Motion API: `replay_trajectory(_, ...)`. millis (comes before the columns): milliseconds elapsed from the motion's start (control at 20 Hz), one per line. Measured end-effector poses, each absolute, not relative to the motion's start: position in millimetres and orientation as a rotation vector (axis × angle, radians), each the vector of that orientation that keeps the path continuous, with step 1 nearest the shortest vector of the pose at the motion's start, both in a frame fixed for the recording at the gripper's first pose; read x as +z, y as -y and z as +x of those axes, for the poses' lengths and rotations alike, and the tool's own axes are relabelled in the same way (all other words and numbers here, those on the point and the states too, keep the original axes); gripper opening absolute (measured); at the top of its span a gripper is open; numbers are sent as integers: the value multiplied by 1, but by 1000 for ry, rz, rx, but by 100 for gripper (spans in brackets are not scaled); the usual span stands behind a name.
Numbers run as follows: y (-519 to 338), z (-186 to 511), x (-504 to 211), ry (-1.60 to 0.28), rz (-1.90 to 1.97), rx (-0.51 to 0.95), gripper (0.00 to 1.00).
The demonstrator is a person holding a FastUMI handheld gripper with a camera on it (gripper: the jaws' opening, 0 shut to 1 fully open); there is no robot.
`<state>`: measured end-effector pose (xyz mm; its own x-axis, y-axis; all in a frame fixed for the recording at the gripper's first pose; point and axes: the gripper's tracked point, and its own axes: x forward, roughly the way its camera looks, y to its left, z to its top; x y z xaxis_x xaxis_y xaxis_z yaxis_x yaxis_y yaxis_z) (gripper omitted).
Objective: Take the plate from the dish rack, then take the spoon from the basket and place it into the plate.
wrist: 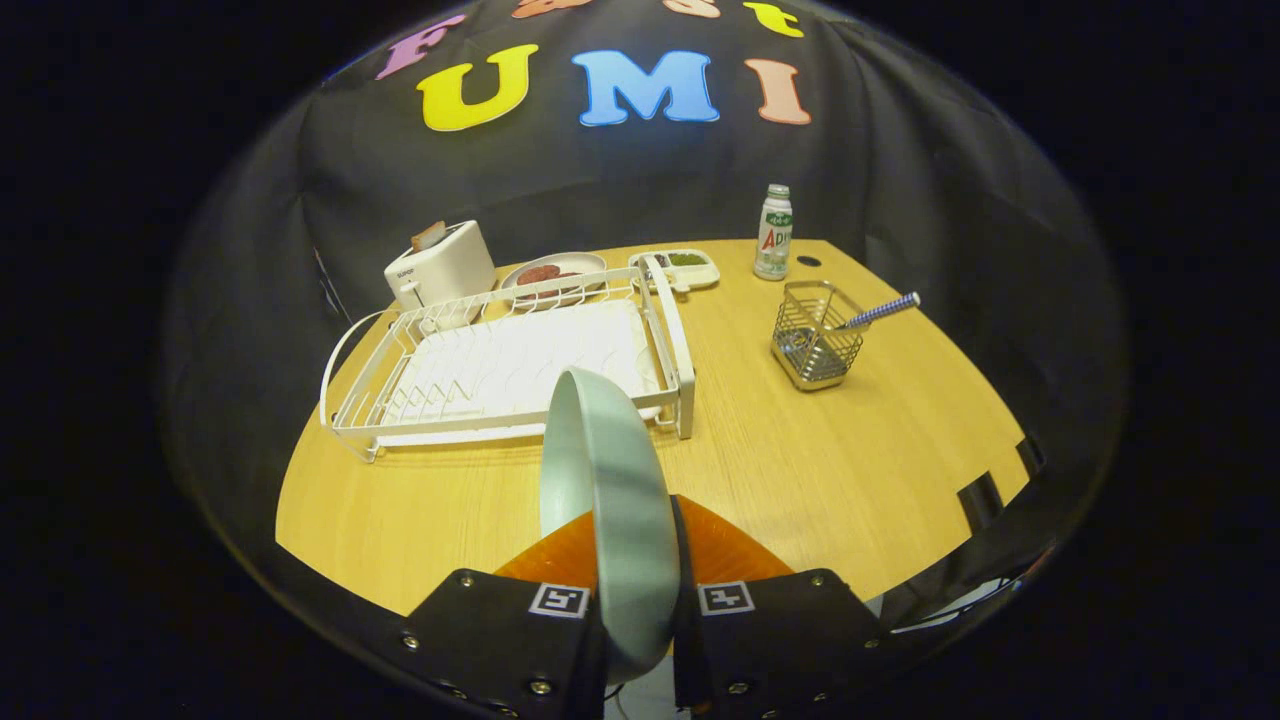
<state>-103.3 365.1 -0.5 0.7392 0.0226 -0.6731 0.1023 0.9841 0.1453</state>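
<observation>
Jaws pinch the plate [612, 520] on edge, upright between the fingers, held above the tabletop [820, 470] just short of the emptied rack [500, 370]. Gripped only at its rim, the plate could slip or swing when lowered. Beyond, the spoon [880, 312] leans in the basket [815, 345].

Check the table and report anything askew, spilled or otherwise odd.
Nothing spilled or damaged. The plate stands on edge only because the tongs grip it, clear of the dish rack. The spoon leans out of the wire basket, as expected. The bottle stands upright.
</observation>
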Motion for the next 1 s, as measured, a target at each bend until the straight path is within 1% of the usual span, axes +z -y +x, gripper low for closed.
replay_trajectory(450,-401,-101,-41,-853,608,36,25)
replay_trajectory(700,-409,-102,-56,-878,720,58,27)
replay_trajectory(900,-402,-103,-62,-904,670,35,34)
replay_trajectory(950,-400,-102,-60,-897,660,37,38)
replay_trajectory(1000,-398,-102,-59,-896,637,30,38)
